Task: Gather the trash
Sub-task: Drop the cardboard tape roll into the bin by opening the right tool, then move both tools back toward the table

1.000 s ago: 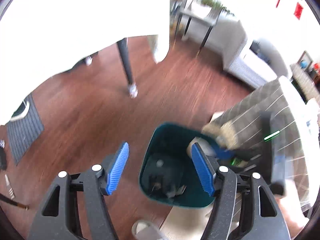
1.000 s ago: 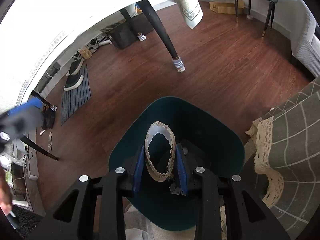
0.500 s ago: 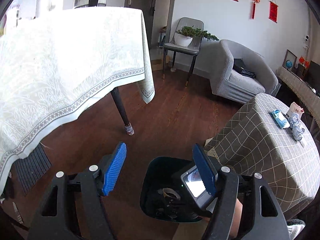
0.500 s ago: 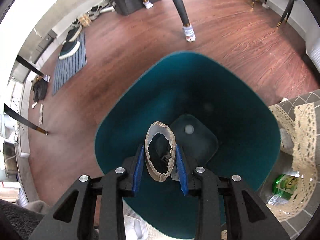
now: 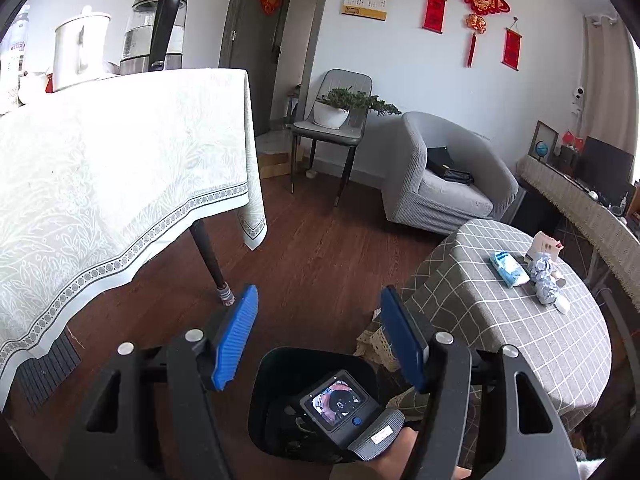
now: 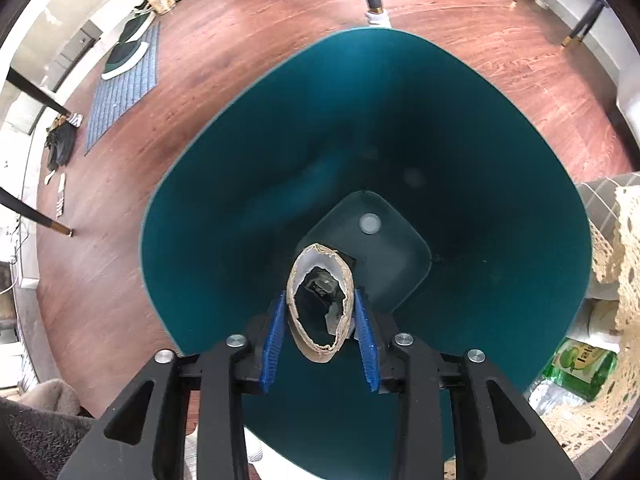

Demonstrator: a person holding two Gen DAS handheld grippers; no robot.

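**Inspector A:** Right wrist view: the right gripper (image 6: 320, 320) points down into the teal bin (image 6: 240, 208). A crushed cardboard tube (image 6: 320, 344) sits between its fingers (image 6: 272, 332), which are easing apart; contact looks slight. Drop under way, not complete.

**Inspector B:** The left gripper (image 5: 320, 340) carries nothing, its fingers spread but narrowing. Outstanding: a blue packet (image 5: 509, 269) and crumpled foil (image 5: 544, 280) lie on the checked counter (image 5: 500, 320), well apart from the bin.

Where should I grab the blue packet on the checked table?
Across its short width at the middle, from above: the blue packet lies flat on the checked table, long and narrow, with foil wads close beside it.
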